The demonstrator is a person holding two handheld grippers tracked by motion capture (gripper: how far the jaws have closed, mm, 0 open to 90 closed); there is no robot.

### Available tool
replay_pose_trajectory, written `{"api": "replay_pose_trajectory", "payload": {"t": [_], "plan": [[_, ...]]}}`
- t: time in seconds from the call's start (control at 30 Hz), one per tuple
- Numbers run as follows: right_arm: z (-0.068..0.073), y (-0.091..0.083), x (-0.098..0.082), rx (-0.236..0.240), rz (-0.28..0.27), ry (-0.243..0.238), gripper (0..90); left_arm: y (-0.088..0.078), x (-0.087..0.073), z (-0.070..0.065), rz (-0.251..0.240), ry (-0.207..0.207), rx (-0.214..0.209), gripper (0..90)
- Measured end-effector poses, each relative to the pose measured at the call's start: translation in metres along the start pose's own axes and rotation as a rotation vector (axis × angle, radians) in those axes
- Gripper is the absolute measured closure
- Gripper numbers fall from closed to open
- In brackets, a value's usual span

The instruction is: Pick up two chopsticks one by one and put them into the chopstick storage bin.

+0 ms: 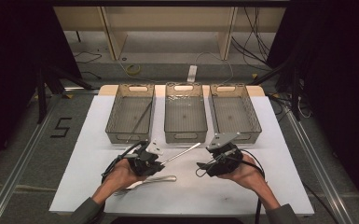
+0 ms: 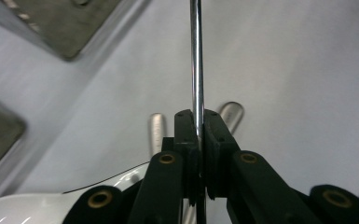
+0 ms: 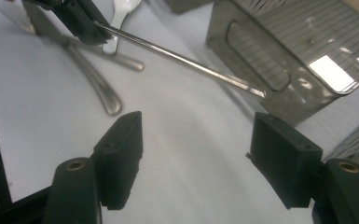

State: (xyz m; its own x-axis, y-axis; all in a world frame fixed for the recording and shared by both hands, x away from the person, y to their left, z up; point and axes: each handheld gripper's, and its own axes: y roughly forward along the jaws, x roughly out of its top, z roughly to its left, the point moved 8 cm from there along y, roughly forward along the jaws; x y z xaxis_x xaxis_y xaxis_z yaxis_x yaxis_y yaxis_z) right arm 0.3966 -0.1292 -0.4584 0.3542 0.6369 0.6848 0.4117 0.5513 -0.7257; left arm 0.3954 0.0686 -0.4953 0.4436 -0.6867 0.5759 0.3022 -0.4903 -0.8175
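Observation:
My left gripper (image 1: 161, 163) is shut on one end of a thin metal rod (image 1: 182, 153), which sticks out up and to the right towards the middle tray (image 1: 185, 135). In the left gripper view the rod (image 2: 196, 65) runs straight up from between the pressed jaws (image 2: 199, 128). My right gripper (image 1: 201, 169) is just right of the rod's free end, open, with nothing between its fingers (image 3: 200, 135). From the right gripper view, the rod (image 3: 177, 56) slants across above the jaws, with the left gripper (image 3: 74, 18) holding it at the top left.
Three metal mesh trays stand in a row at the back of the white board (image 1: 98, 186); the left tray (image 1: 130, 133) holds a thin rod. Metal cutlery handles (image 1: 161, 178) lie under the left hand, the cutlery (image 3: 98, 88) lying beside a white spoon (image 3: 121, 11).

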Motion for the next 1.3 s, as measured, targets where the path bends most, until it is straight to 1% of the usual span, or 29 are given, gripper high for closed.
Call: {"api": "replay_pose_trajectory", "payload": {"t": [0.07,0.17,0.23,0.3,0.33,0.4,0.47,0.53,0.57,0.6,0.63,0.67,0.73,0.77,0.9,1.03,1.07,1.1,1.13,1.3], "plan": [[-0.002,-0.002,-0.001,-0.007,-0.043,0.039,33.8,-0.002,-0.002,0.007,-0.015,-0.042,0.004,85.0],[-0.004,-0.003,-0.005,-0.016,-0.104,0.092,31.2,-0.007,-0.006,0.02,-0.035,-0.093,0.023,85.0],[-0.005,-0.004,-0.008,-0.025,-0.136,0.113,30.2,-0.011,-0.006,0.027,-0.058,-0.134,0.032,85.0],[-0.002,-0.004,-0.011,0.008,-0.156,0.137,29.2,-0.017,-0.007,0.035,-0.073,-0.159,0.045,85.0],[-0.002,-0.004,-0.013,0.008,-0.169,0.142,29.2,-0.019,-0.008,0.039,-0.079,-0.172,0.053,85.1],[0.001,-0.004,-0.016,0.017,-0.171,0.143,28.1,-0.024,-0.009,0.045,-0.094,-0.195,0.068,85.0],[0.004,-0.004,-0.019,0.015,-0.17,0.142,28.0,-0.028,-0.01,0.05,-0.109,-0.215,0.077,85.0],[0.009,-0.004,-0.022,0.041,-0.169,0.137,27.9,-0.031,-0.011,0.053,-0.118,-0.216,0.077,85.0],[0.011,-0.005,-0.023,0.04,-0.171,0.133,27.9,-0.034,-0.011,0.057,-0.127,-0.234,0.093,85.0],[0.012,-0.005,-0.024,0.042,-0.171,0.133,27.9,-0.035,-0.012,0.059,-0.132,-0.243,0.101,85.0],[0.014,-0.005,-0.025,0.045,-0.169,0.136,27.9,-0.037,-0.012,0.062,-0.143,-0.258,0.103,85.1],[0.015,-0.006,-0.027,0.04,-0.166,0.138,27.9,-0.038,-0.013,0.063,-0.14,-0.262,0.105,85.0],[0.017,-0.006,-0.03,0.037,-0.16,0.139,27.9,-0.04,-0.013,0.067,-0.151,-0.279,0.112,85.1],[0.017,-0.007,-0.032,0.036,-0.161,0.146,27.9,-0.041,-0.013,0.069,-0.152,-0.28,0.117,85.0],[0.019,-0.012,-0.039,0.031,-0.169,0.164,27.9,-0.047,-0.012,0.081,-0.165,-0.309,0.139,85.0],[0.021,-0.018,-0.045,0.037,-0.181,0.183,28.0,-0.052,-0.01,0.097,-0.179,-0.345,0.165,85.1],[0.021,-0.019,-0.047,0.044,-0.18,0.187,28.0,-0.052,-0.01,0.097,-0.179,-0.345,0.165,85.1],[0.022,-0.02,-0.049,0.049,-0.183,0.198,28.0,-0.054,-0.008,0.108,-0.196,-0.372,0.173,85.1],[0.022,-0.021,-0.049,0.049,-0.186,0.2,28.0,-0.055,-0.006,0.113,-0.21,-0.384,0.174,85.1],[0.023,-0.029,-0.054,0.036,-0.211,0.217,27.8,-0.055,0.004,0.137,-0.221,-0.427,0.204,85.1]]}}
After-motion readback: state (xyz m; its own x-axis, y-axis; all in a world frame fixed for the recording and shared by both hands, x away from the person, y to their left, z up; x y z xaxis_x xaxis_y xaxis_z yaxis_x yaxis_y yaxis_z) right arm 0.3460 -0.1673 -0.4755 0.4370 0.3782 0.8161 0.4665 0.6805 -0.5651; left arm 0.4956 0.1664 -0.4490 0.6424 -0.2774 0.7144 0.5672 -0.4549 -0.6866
